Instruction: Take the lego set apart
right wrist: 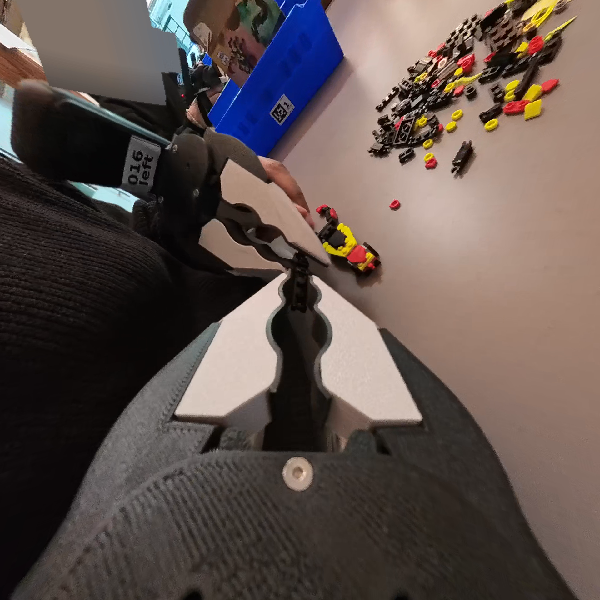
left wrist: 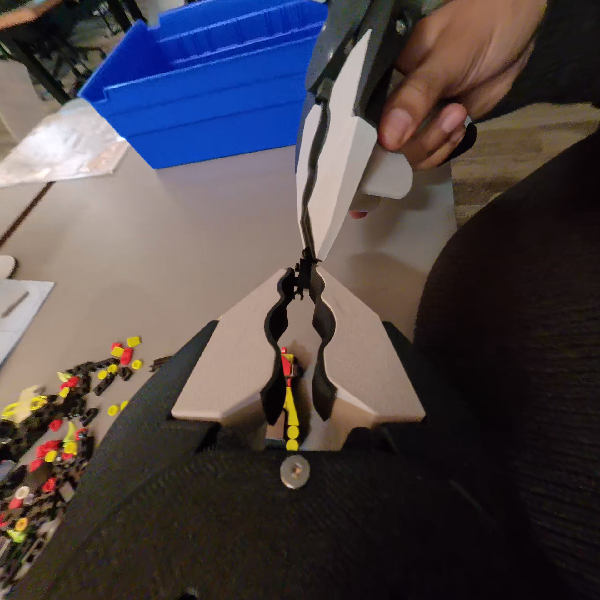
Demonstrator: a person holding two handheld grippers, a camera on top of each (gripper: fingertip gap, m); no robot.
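Grey tabletop (left wrist: 168, 246) carries everything, and above it a small black lego piece (left wrist: 303, 276) hangs between the two grippers, clear of the surface. It is a slim, knobbly black assembly of a few stacked parts, blurred at its ends.

From the left wrist view, the left gripper (left wrist: 300, 281) reaches forward, its pale fingers closed to a narrow gap at the tips on the lower end of the black lego piece. The right gripper (left wrist: 311, 252) comes down from above, tips pressed together on the upper end, so the two meet tip to tip. A hand (left wrist: 454, 84) wraps the right gripper's handle, with a dark knitted sleeve behind it.

In the right wrist view the right gripper (right wrist: 299, 289) pinches the black lego piece (right wrist: 299, 285) at its tips, while the left gripper (right wrist: 300, 256) enters from the left at a slant and grips the far end.

Just beyond the black lego piece, on the tabletop, lies a partly built red, yellow and black figure (right wrist: 349, 245). Farther from it, a loose heap of black, red and yellow bricks (right wrist: 470, 87) is spread out, with a single red stud (right wrist: 394, 204) between heap and figure. Well behind the black lego piece stands a blue bin (left wrist: 207, 81).
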